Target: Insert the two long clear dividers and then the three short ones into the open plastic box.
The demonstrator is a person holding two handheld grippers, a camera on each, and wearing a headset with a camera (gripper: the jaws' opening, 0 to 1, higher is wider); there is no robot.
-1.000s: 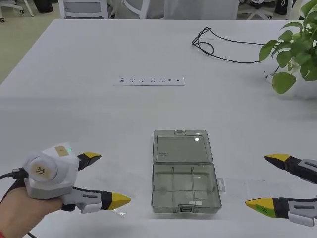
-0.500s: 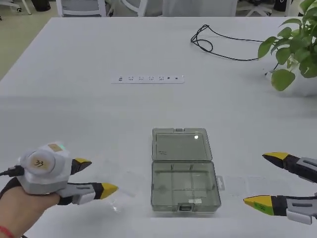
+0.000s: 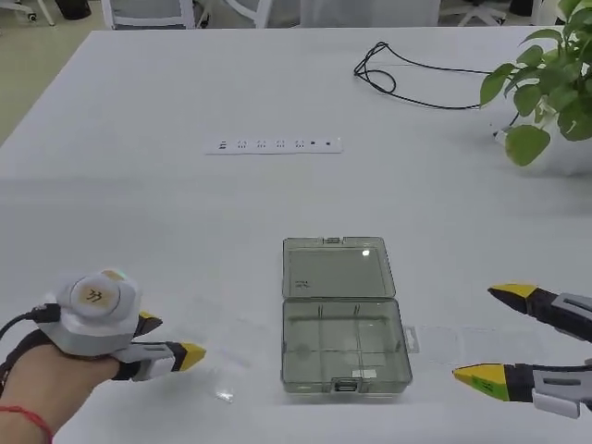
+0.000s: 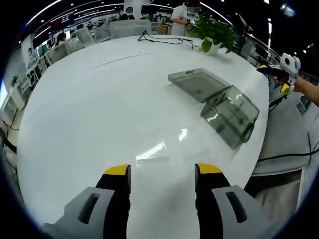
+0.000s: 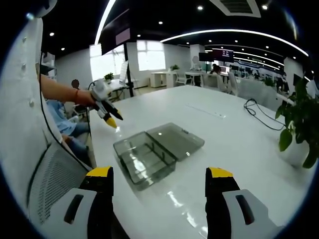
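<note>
The smoky clear plastic box (image 3: 344,347) lies open on the white table, its lid (image 3: 337,268) flat behind it. Faint upright lines cross its base. Clear divider strips lie flat on the table, hard to see: some left of the box (image 3: 225,356), some right of it (image 3: 442,342). My left gripper (image 3: 171,339) is open and holds nothing, low over the table left of the box, with a clear strip (image 4: 152,152) just beyond its tips (image 4: 162,172). My right gripper (image 3: 488,335) is open and holds nothing right of the box, facing the box (image 5: 144,159).
A white power strip (image 3: 273,145) lies mid-table. A black cable (image 3: 398,79) coils at the back, and a potted plant (image 3: 546,83) stands at the back right. Office chairs line the far edge. The near table edge lies just behind both grippers.
My left gripper has drawn back down and to the left, away from the box, and its jaws stand closer together. The right gripper has stayed put.
</note>
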